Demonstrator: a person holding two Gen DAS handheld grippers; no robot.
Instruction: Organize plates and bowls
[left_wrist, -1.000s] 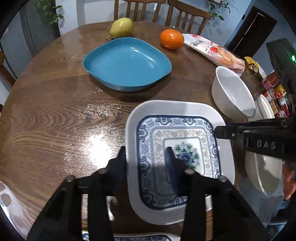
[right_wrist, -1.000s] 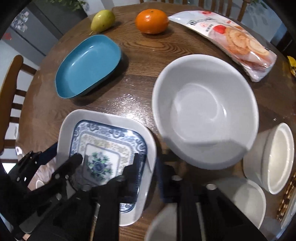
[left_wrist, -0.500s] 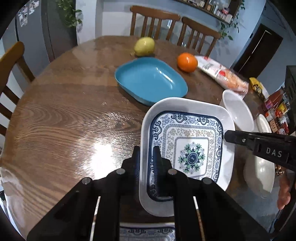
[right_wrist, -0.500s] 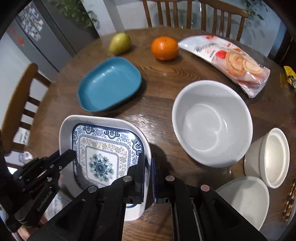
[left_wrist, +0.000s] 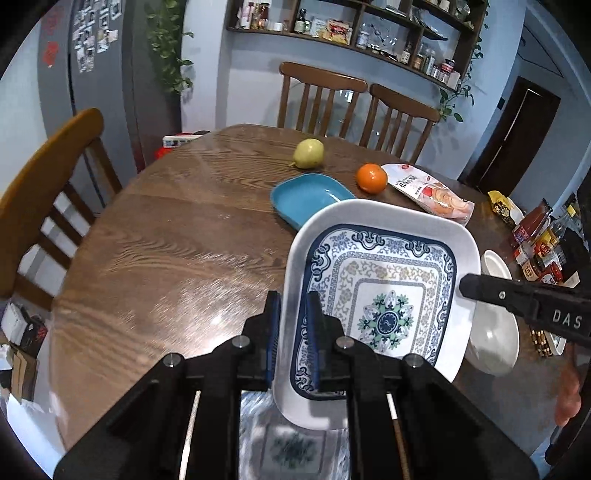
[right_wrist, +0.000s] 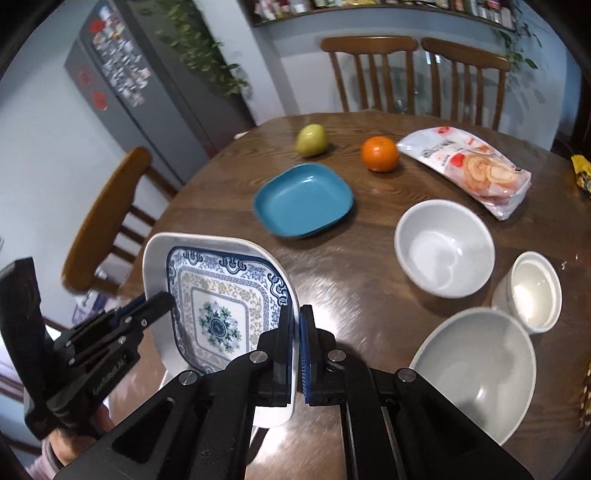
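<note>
A square white plate with a blue pattern (left_wrist: 384, 291) (right_wrist: 218, 295) is held up off the round wooden table (left_wrist: 166, 251). My left gripper (left_wrist: 293, 299) is shut on its left rim. My right gripper (right_wrist: 295, 314) is shut on its right rim and shows in the left wrist view (left_wrist: 517, 299). A second patterned plate (left_wrist: 291, 446) lies blurred below the left gripper. A blue dish (right_wrist: 303, 199) lies mid-table. A white bowl (right_wrist: 443, 247), a small white cup (right_wrist: 532, 291) and a grey bowl (right_wrist: 476, 369) sit to the right.
A pear (right_wrist: 312, 139), an orange (right_wrist: 380, 154) and a snack bag (right_wrist: 469, 166) lie at the far side. Sauce bottles (left_wrist: 535, 240) stand at the table's right edge. Wooden chairs (right_wrist: 369, 70) stand behind and to the left.
Both grippers have closed on the patterned plate's rims and lifted it well above the table. Both views have risen and pulled back.
</note>
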